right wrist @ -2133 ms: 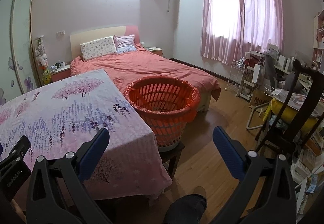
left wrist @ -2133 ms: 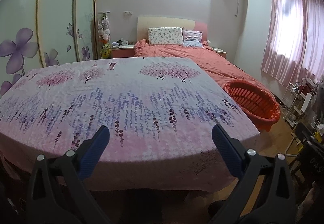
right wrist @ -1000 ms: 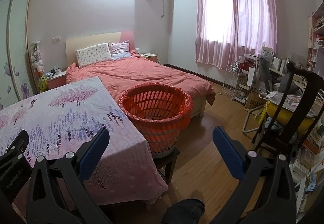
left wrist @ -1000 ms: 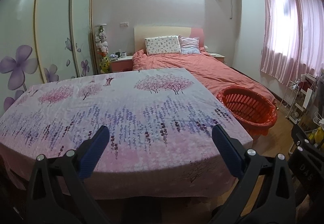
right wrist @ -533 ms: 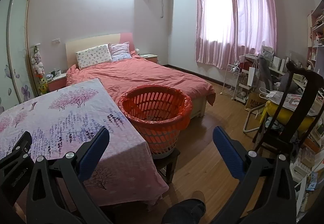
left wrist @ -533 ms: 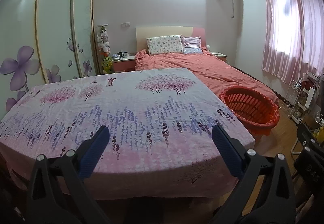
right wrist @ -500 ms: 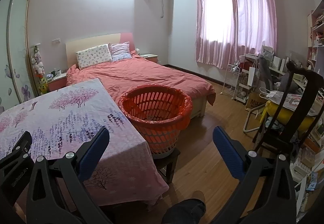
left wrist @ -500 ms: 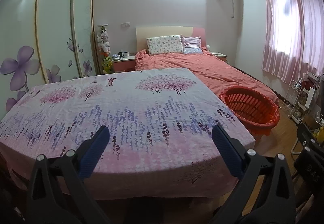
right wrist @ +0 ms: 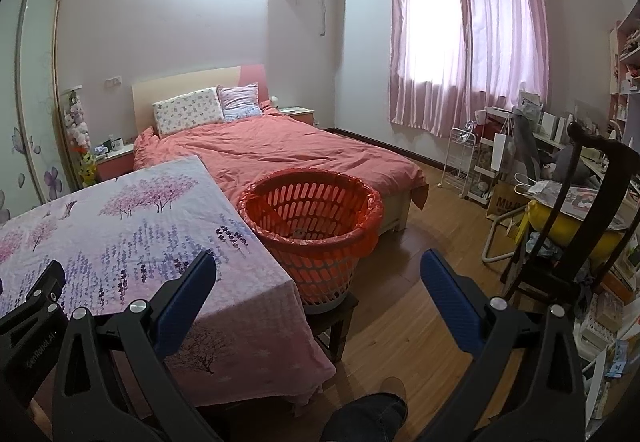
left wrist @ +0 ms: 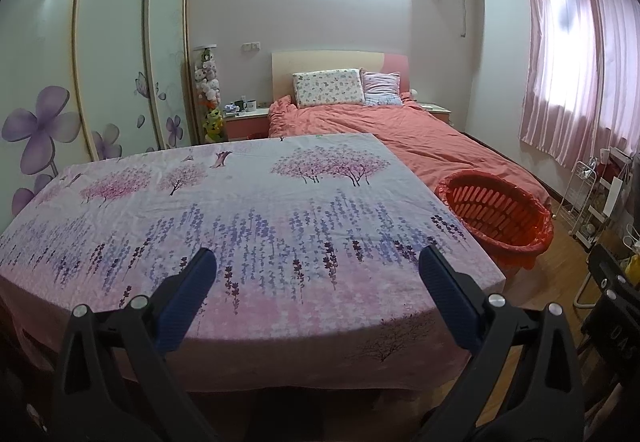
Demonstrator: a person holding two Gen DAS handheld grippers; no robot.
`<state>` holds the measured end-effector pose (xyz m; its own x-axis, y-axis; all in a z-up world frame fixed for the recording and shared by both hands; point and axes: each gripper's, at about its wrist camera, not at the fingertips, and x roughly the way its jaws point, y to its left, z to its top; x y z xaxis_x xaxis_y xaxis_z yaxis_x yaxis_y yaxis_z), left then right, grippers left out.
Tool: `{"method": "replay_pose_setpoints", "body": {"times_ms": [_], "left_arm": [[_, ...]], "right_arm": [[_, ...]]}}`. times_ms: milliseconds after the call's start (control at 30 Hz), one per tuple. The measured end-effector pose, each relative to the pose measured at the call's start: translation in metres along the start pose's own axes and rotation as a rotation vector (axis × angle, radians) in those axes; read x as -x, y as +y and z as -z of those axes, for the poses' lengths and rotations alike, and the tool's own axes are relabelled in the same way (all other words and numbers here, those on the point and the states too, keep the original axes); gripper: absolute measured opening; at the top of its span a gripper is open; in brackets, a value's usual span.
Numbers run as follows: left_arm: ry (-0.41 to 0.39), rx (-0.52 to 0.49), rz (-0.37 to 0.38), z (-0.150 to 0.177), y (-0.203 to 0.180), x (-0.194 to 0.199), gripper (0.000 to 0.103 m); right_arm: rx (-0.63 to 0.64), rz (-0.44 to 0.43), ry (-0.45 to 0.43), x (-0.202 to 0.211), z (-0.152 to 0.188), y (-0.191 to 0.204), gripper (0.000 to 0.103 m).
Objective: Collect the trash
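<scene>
An orange slatted basket (right wrist: 312, 220) lined with a red bag stands on a low stool beside the right edge of a table under a floral cloth (right wrist: 120, 226). It also shows in the left wrist view (left wrist: 496, 218). Something small and grey lies at its bottom. My left gripper (left wrist: 316, 262) is open and empty, over the near edge of the floral cloth (left wrist: 240, 210). My right gripper (right wrist: 318, 266) is open and empty, held in front of the basket and above the floor. No loose trash shows on the cloth.
A bed with a coral cover (right wrist: 288, 150) lies behind the basket. A dark chair (right wrist: 580, 226) with a yellow cushion and cluttered shelves stand at the right. A wardrobe (left wrist: 100, 62) lines the left wall. Wooden floor (right wrist: 420, 282) lies between table and chair.
Both grippers have pulled back and risen a little over the last two seconds, then nearly stopped. Both stay open and empty.
</scene>
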<state>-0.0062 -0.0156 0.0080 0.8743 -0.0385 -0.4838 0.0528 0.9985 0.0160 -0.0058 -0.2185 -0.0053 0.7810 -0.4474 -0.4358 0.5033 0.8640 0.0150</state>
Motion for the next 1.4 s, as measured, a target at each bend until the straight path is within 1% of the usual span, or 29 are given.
{"method": "replay_pose_setpoints", "body": {"times_ms": [500, 1400], "left_arm": [[0.005, 0.019, -0.01, 0.0002, 0.0047, -0.0003, 0.099], [0.003, 0.023, -0.007, 0.0003, 0.005, 0.002, 0.099]], "right_arm": [[-0.002, -0.086, 0.061, -0.0061, 0.0035, 0.0024, 0.101], [-0.004, -0.069, 0.039, -0.0046, 0.0003, -0.002, 0.101]]}}
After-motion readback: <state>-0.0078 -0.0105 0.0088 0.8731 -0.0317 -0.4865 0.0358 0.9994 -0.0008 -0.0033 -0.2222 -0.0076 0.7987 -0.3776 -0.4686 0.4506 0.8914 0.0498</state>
